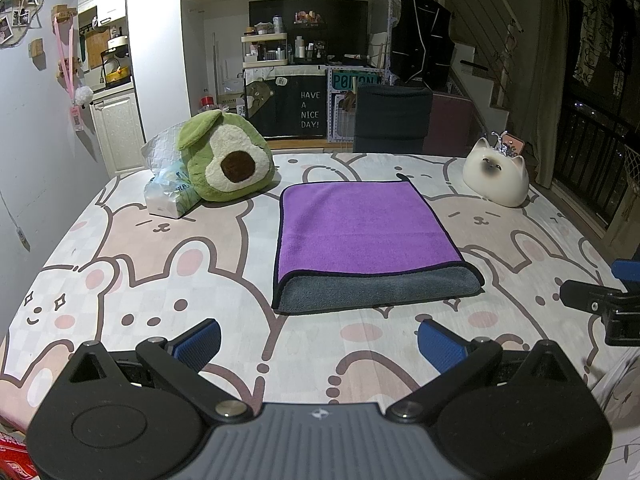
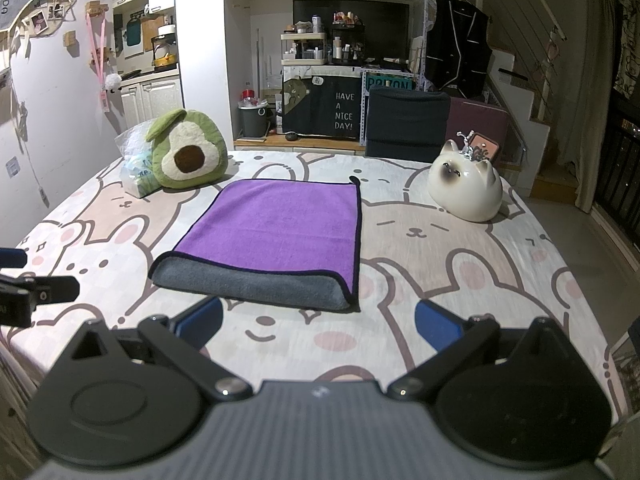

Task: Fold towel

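We hold both grippers low over the near edge of the table, and neither has anything in it. The left gripper has its jaws spread wide with bare cloth between them, and the right gripper is just as wide open and empty.

The towel lies flat in the middle of the table, ahead of both grippers and touched by neither. It looks folded once already — the purple face on top, with a strip of the grey underside showing along the edge nearest us. An avocado plush sits off its far left corner and a cat figurine well apart on the right, so both seem out of the way of a further fold.

We judge the towel to be soft, light and limp microfibre: it will drape and sag rather than keep its shape, and the layers may slide apart if only the top one is pinched. The sensible hold appears to be the two near corners — one per gripper, catching both layers at the dark hem.
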